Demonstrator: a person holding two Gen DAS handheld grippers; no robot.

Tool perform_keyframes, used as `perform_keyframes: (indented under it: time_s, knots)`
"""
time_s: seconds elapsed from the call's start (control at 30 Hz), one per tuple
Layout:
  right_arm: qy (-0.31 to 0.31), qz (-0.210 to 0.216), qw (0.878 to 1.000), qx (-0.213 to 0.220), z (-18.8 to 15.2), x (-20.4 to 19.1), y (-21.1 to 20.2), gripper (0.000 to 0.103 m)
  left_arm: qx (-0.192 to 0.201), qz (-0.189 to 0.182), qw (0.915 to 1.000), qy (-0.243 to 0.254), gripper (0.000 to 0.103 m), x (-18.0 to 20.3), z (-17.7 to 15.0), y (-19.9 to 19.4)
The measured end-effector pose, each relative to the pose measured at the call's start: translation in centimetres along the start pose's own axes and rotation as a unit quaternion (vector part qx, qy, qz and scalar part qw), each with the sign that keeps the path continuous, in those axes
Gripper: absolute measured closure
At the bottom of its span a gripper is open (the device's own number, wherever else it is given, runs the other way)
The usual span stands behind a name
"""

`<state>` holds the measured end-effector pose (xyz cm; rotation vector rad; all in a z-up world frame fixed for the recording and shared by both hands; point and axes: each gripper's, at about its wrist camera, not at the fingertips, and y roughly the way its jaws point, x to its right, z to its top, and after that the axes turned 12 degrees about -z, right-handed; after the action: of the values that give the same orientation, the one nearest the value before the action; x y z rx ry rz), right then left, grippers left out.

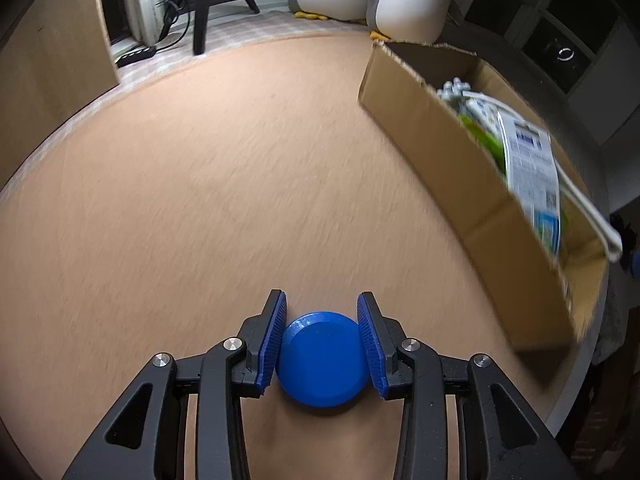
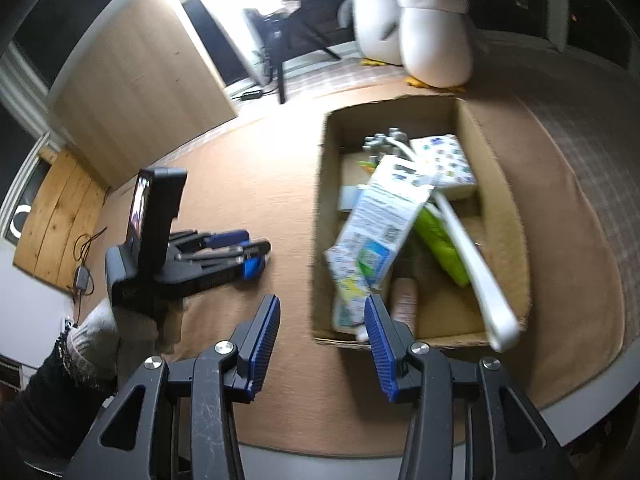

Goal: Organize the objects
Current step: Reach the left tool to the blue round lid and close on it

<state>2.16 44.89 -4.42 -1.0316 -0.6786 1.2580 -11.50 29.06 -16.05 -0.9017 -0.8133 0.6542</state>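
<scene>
The left gripper (image 1: pixel 322 332) was clamped on a blue round lid (image 1: pixel 322 358), its ribbed pads pressed against the lid's opposite edges at nine and three o'clock. The lid was held flat-side up over the bare brown table (image 1: pixel 200 180), probably so that it could be carried level and let go cleanly. In that view the cardboard box (image 1: pixel 460 168) lay at about two o'clock, well apart from the lid.

The right gripper (image 2: pixel 322 320) was empty, its jaws parted with nothing between them. It was kept at the near wall of the box, perhaps to stay clear of the other hand's path. In the right wrist view the left gripper was seen at nine o'clock, well apart from the box.

The box already held cartons (image 2: pixel 380 216), a green packet (image 2: pixel 438 240) and a white strip (image 2: pixel 476 264) that leaned out over its rim. From this it was judged to be the collecting place, with the lid among the things not yet put in.
</scene>
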Motion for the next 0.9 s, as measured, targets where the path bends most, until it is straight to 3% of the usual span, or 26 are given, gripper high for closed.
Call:
perform_keyframes:
  time_s: [0.3, 0.4, 0.47, 0.6, 0.9]
  knots:
    - [-0.041, 0.022, 0.999, -0.009, 0.1, -4.7, 1.7, 0.063, 0.010, 0.005, 0.9996, -0.024, 0.062, -2.5, -3.8, -3.0]
    - [-0.050, 0.034, 0.998, -0.016, 0.3, -6.2, 2.6, 0.062, 0.018, -0.004, 0.9989, -0.043, 0.056, -3.4, -4.8, -4.3]
    - [-0.059, 0.045, 0.997, -0.022, 0.3, -7.2, 3.2, 0.059, 0.029, -0.010, 0.9982, -0.052, 0.050, -3.9, -5.8, -5.7]
    - [-0.072, 0.056, 0.995, -0.030, 0.2, -9.0, 4.5, 0.052, 0.039, -0.031, 0.9967, -0.064, 0.050, -4.5, -8.1, -7.7]
    - [-0.092, 0.075, 0.990, -0.079, 0.8, -12.5, 9.0, 0.052, 0.036, -0.055, 0.9953, -0.071, 0.050, -4.7, -9.4, -7.3]
